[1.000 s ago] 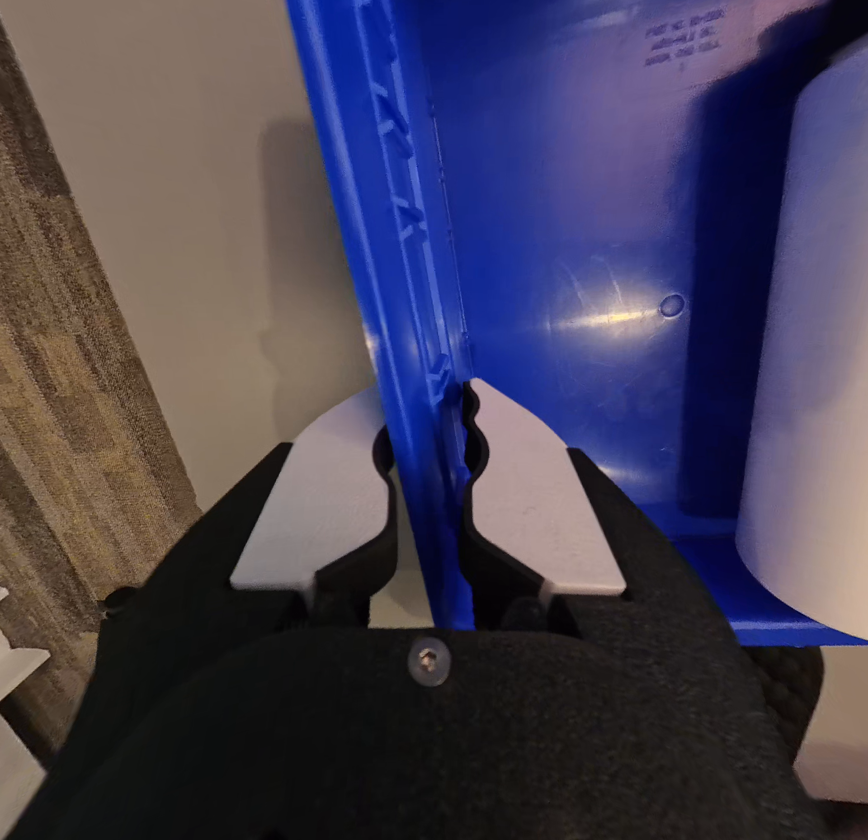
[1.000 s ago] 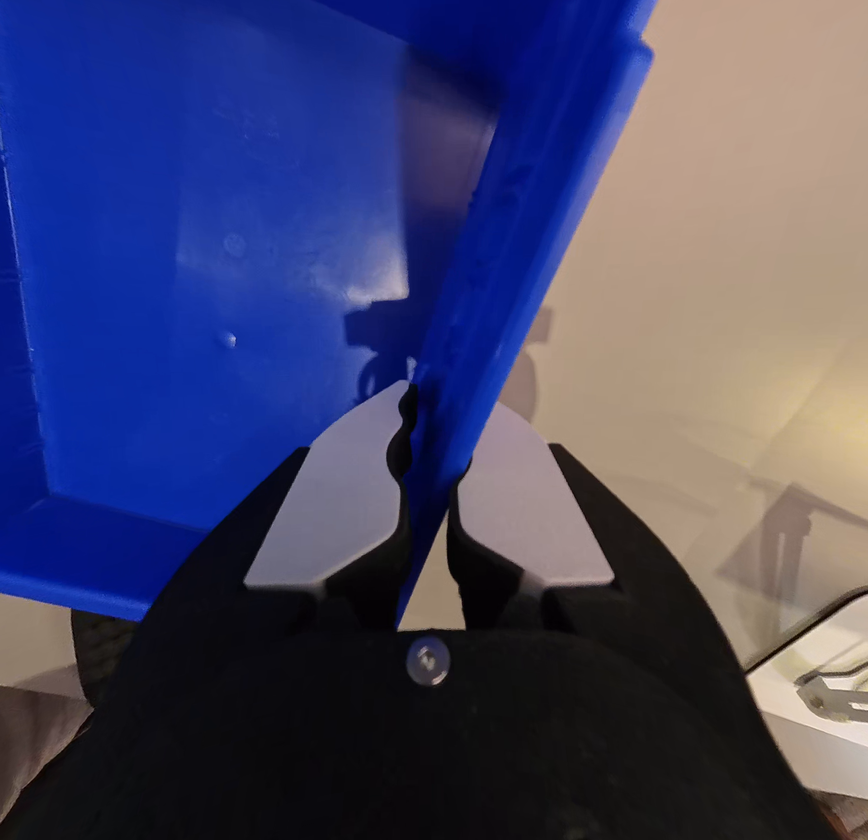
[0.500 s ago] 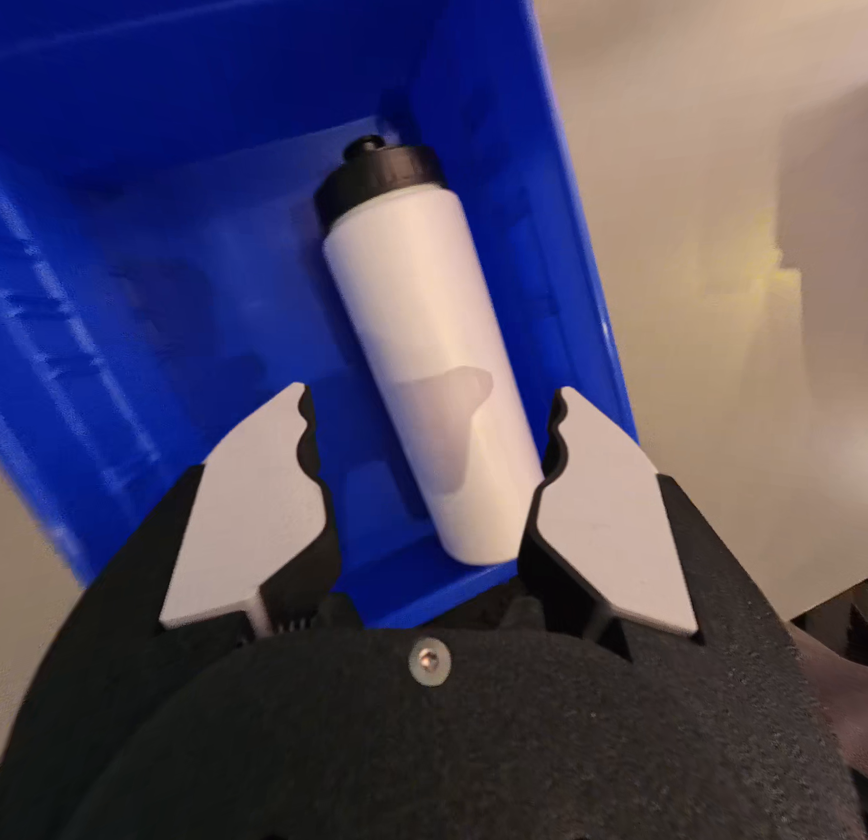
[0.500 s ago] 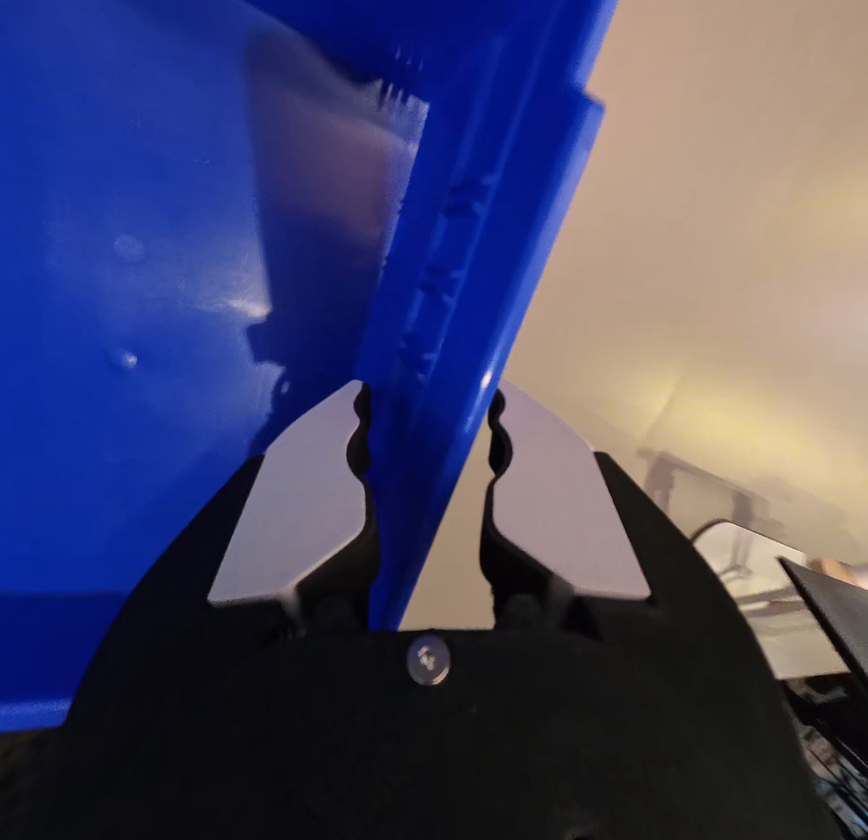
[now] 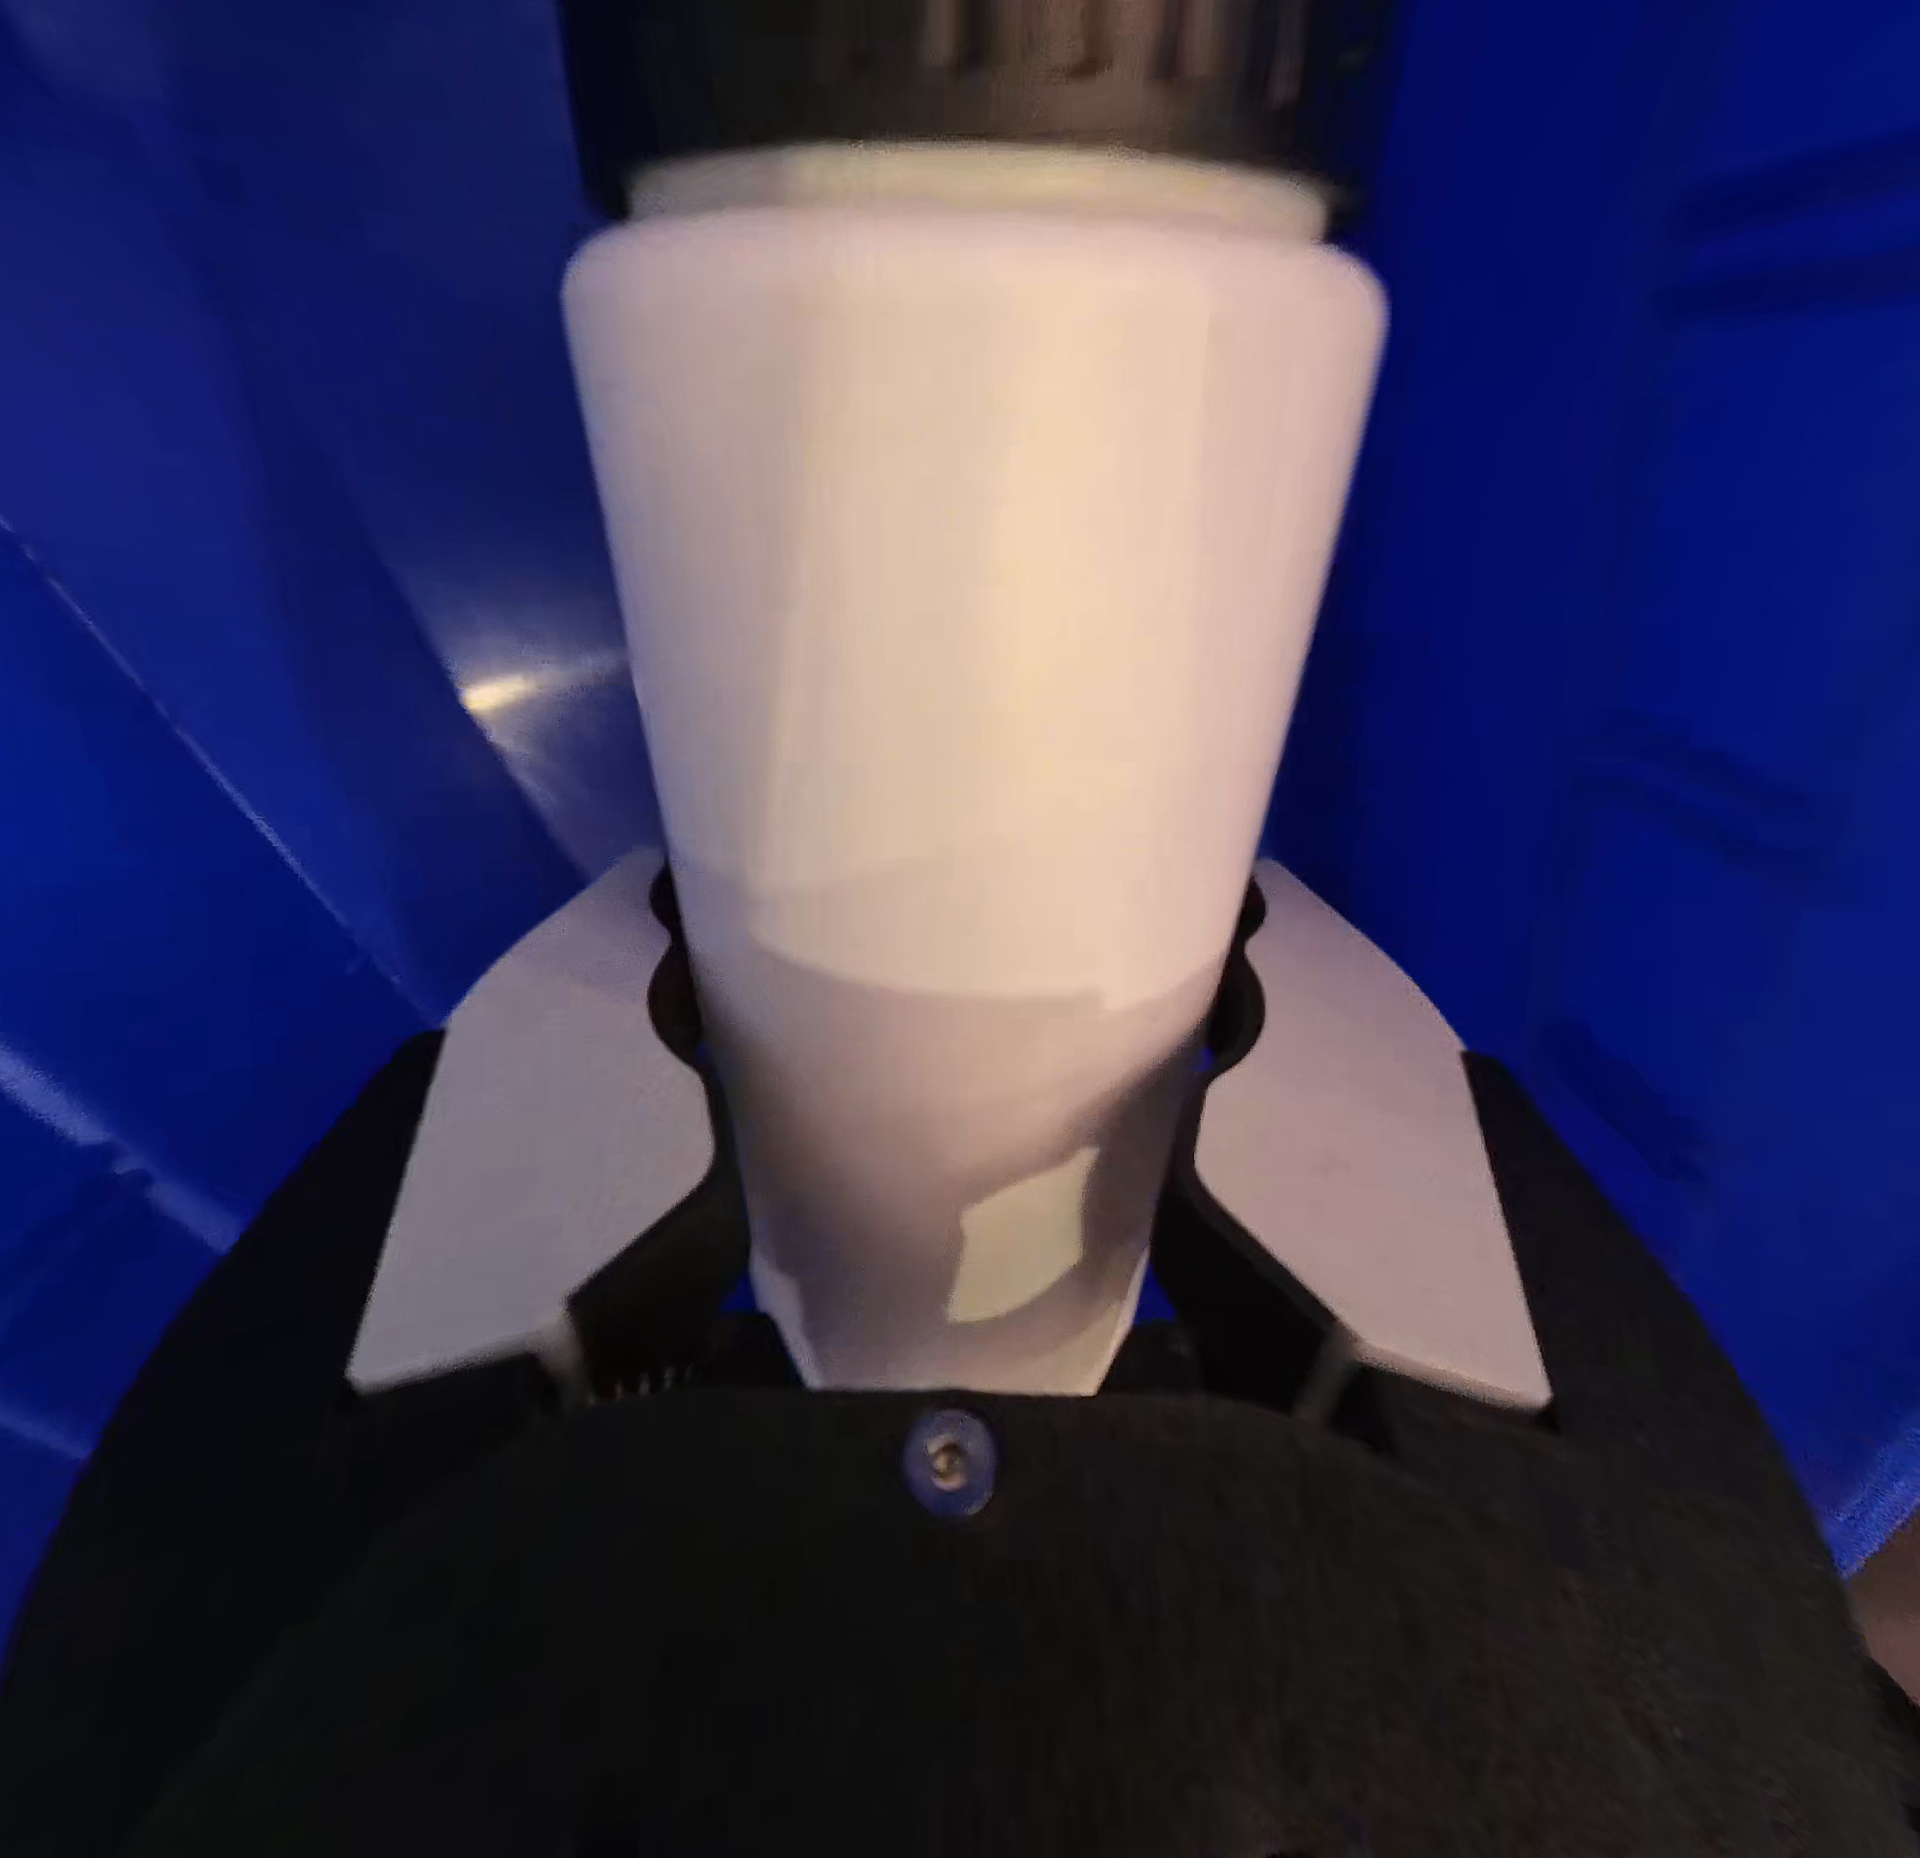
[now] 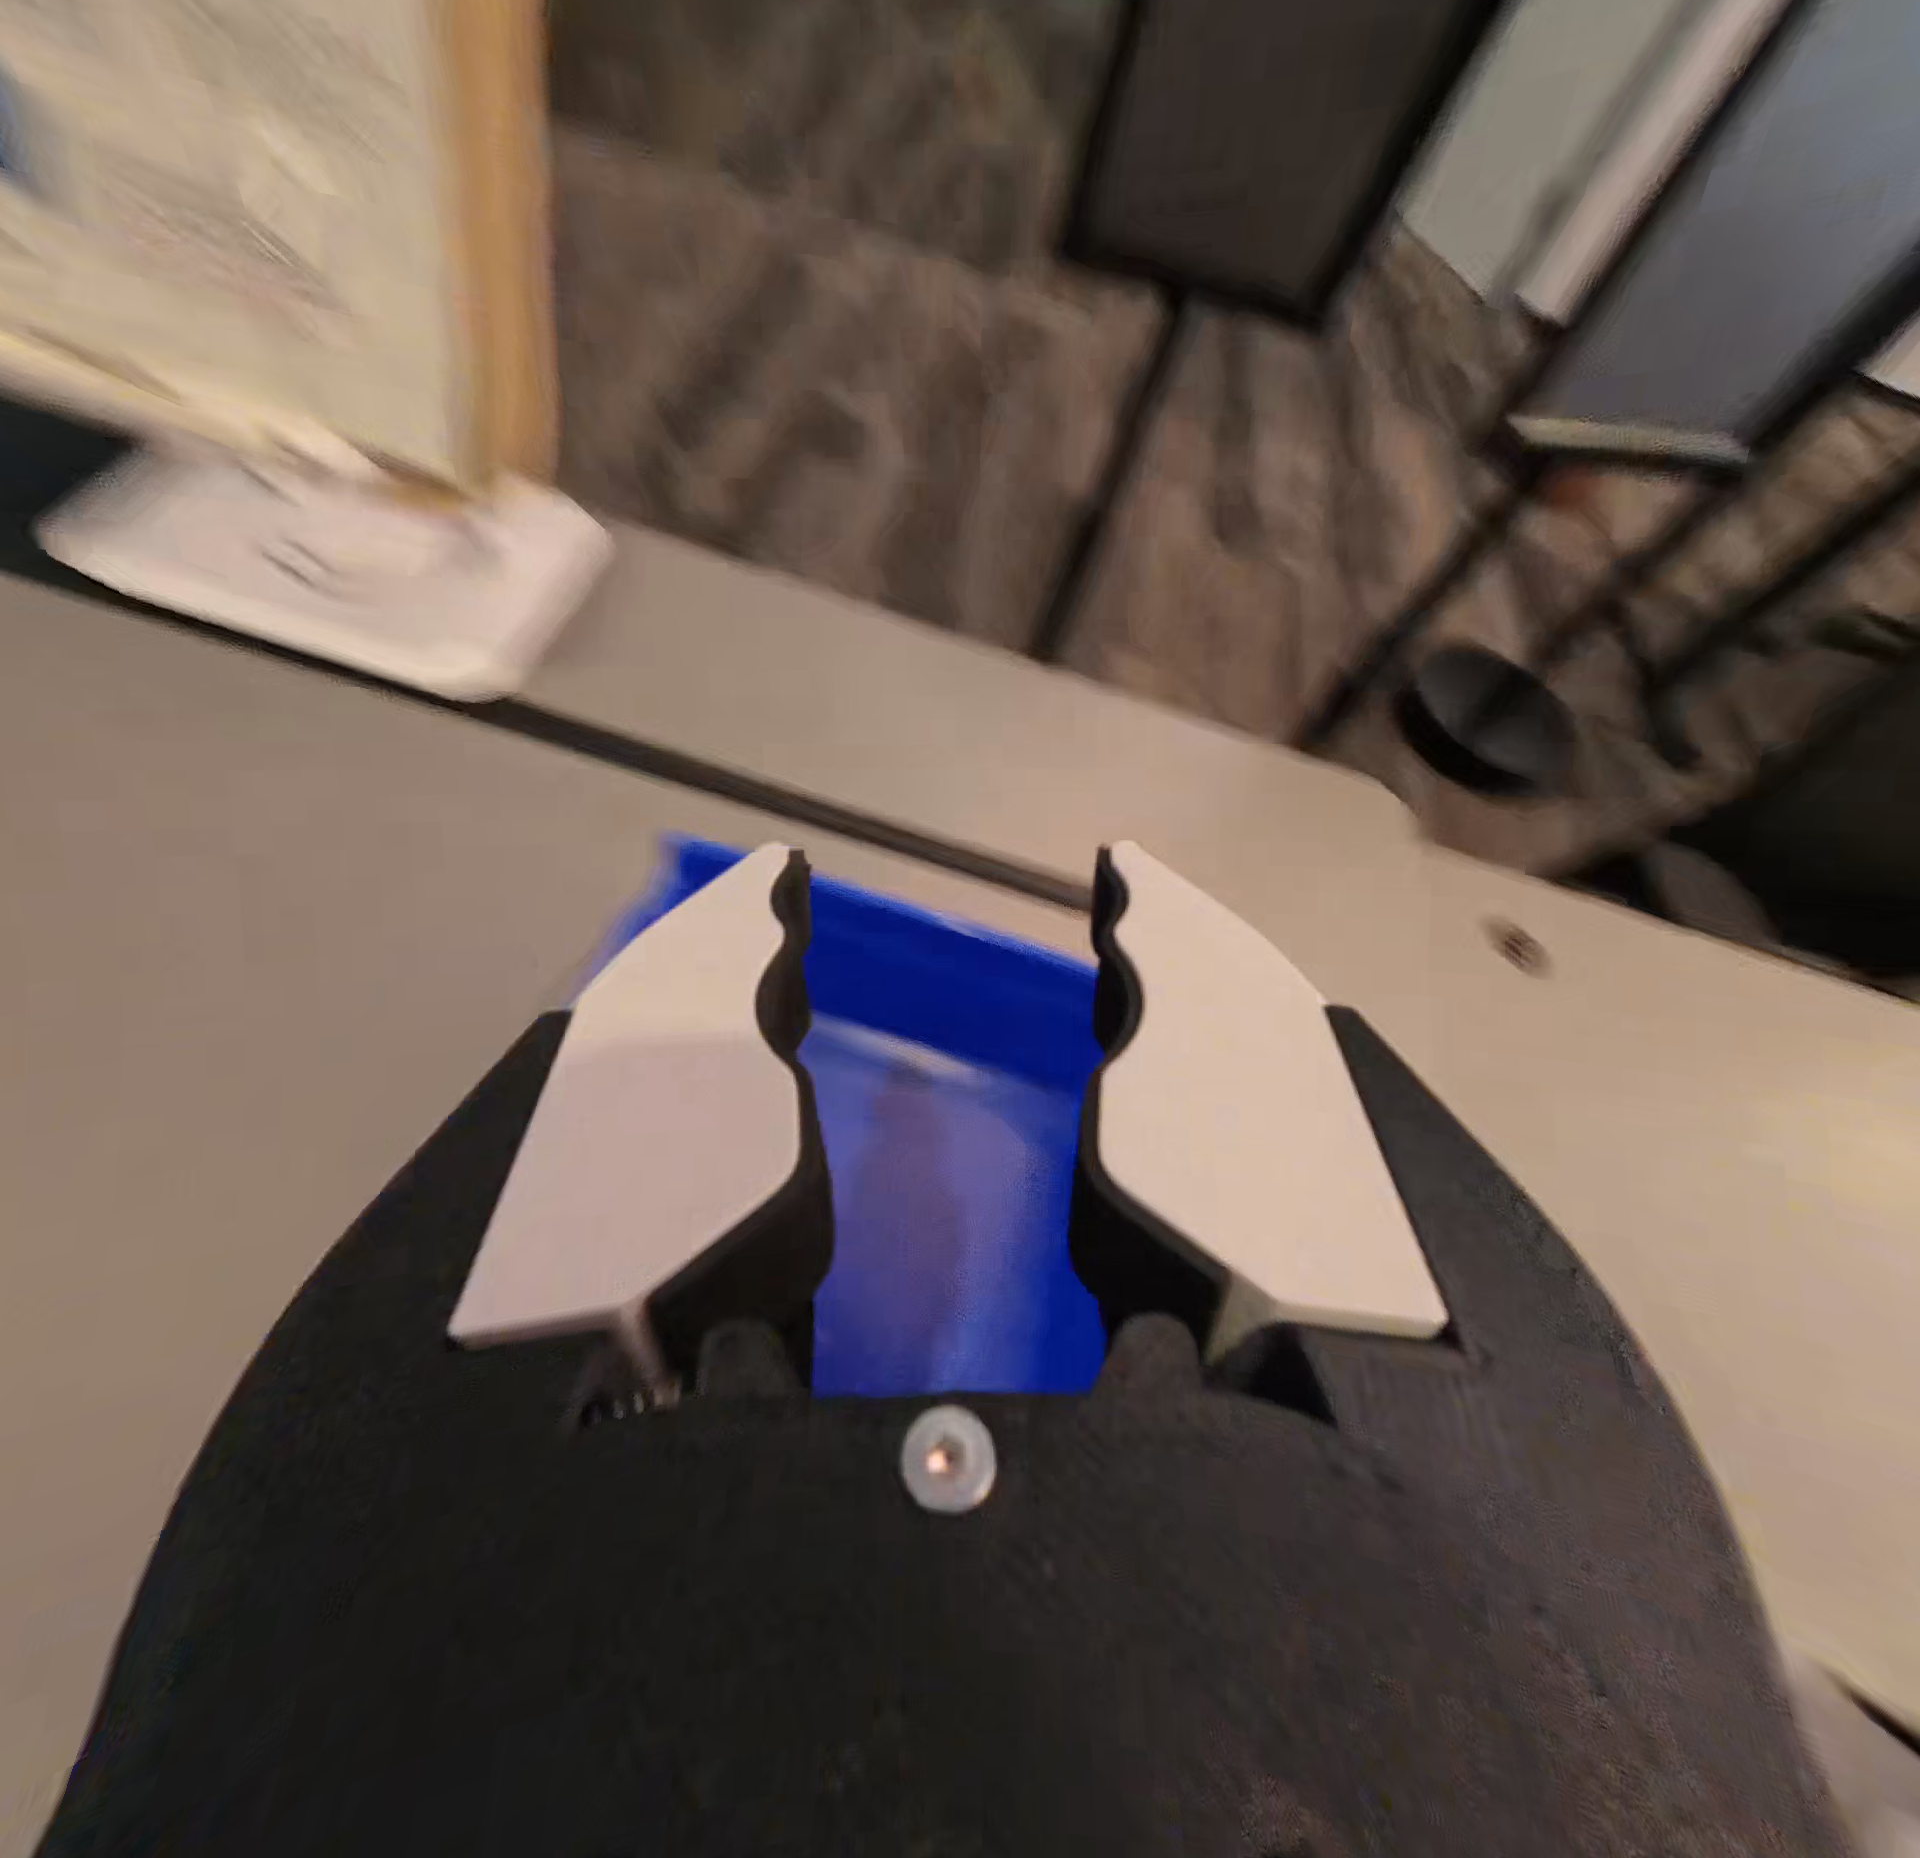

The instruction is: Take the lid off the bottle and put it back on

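In the left wrist view a white bottle [image 5: 966, 613] with a black ribbed lid [image 5: 966, 42] on its far end lies inside a blue bin [image 5: 260, 561]. My left gripper [image 5: 956, 935] has a finger against each side of the bottle's lower body, shut on it. In the right wrist view my right gripper [image 6: 951, 873] is open and empty, raised above the blue bin [image 6: 935, 1164], which shows between its fingers. The bottle is hidden in the right wrist view.
The bin stands on a light grey table [image 6: 260, 925]. A white flat object [image 6: 332, 572] lies at the table's far left edge. Beyond the table are carpeted floor [image 6: 831, 406], dark furniture legs and a round black base [image 6: 1496, 717].
My left gripper let go of the bin wall, moved into the bin and closed around the bottle. My right gripper opened, left the bin's other wall and lifted away above it.
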The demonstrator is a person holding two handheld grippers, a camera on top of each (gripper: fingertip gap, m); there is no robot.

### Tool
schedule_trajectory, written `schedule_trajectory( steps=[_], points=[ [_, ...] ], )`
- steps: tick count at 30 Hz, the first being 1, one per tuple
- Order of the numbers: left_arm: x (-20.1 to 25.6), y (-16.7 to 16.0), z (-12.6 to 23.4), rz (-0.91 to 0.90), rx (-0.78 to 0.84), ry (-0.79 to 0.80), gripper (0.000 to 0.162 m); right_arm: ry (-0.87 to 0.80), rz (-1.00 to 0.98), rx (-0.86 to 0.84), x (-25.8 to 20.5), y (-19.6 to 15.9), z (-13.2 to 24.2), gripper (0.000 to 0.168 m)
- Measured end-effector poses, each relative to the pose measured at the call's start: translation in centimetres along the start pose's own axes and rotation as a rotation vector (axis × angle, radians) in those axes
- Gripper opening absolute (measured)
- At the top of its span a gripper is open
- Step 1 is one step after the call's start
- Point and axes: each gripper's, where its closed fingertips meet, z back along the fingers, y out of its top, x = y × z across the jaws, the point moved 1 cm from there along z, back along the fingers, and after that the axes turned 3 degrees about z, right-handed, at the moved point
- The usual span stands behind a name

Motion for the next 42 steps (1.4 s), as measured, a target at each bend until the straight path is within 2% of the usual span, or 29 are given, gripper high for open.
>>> schedule_trajectory(
  steps=[3, 6, 9, 13, 17, 22, 26, 29, 31, 36, 42],
  points=[
    [0.2, -0.1, -0.4, -0.014, -0.014, -0.013, 0.101, 0.284, -0.139, 0.255, -4.9, 3.6, 1.2, 0.055],
    [0.3, -0.2, -0.6, -0.041, -0.031, 0.026, 0.103, 0.531, -0.243, 0.351, -8.7, 5.6, 2.1, 0.060],
    [0.3, 0.1, -0.6, -0.081, -0.030, 0.060, 0.103, 0.637, -0.250, 0.395, -11.2, 6.4, 2.2, 0.060],
    [0.2, 0.1, -0.6, -0.077, -0.040, 0.079, 0.103, 0.684, -0.179, 0.387, -14.4, 5.1, 1.3, 0.060],
    [0.2, 0.1, -0.4, -0.081, -0.045, 0.100, 0.103, 0.700, -0.097, 0.269, -16.4, 2.9, -0.8, 0.060],
    [0.8, 0.4, 0.8, -0.092, -0.008, 0.105, 0.099, 0.760, -0.096, 0.234, -18.3, 1.9, -1.8, 0.060],
    [1.1, 0.0, 1.7, -0.104, -0.004, 0.110, 0.094, 0.755, -0.056, 0.198, -19.1, 1.3, -2.4, 0.059],
    [1.6, -0.2, 2.3, -0.117, 0.011, 0.090, 0.081, 0.762, -0.034, 0.181, -19.6, 1.1, -2.3, 0.059],
    [1.8, 0.0, 2.7, -0.123, 0.033, 0.079, 0.079, 0.759, -0.020, 0.172, -19.8, 1.0, -2.3, 0.059],
    [1.7, 0.1, 2.0, -0.143, 0.012, 0.060, 0.084, 0.759, -0.016, 0.151, -20.0, 0.6, -2.3, 0.059],
    [1.8, 2.0, 2.1, -0.103, 0.051, -0.001, 0.082, 0.754, 0.005, 0.122, -20.4, 0.2, -2.5, 0.059]
  ],
)
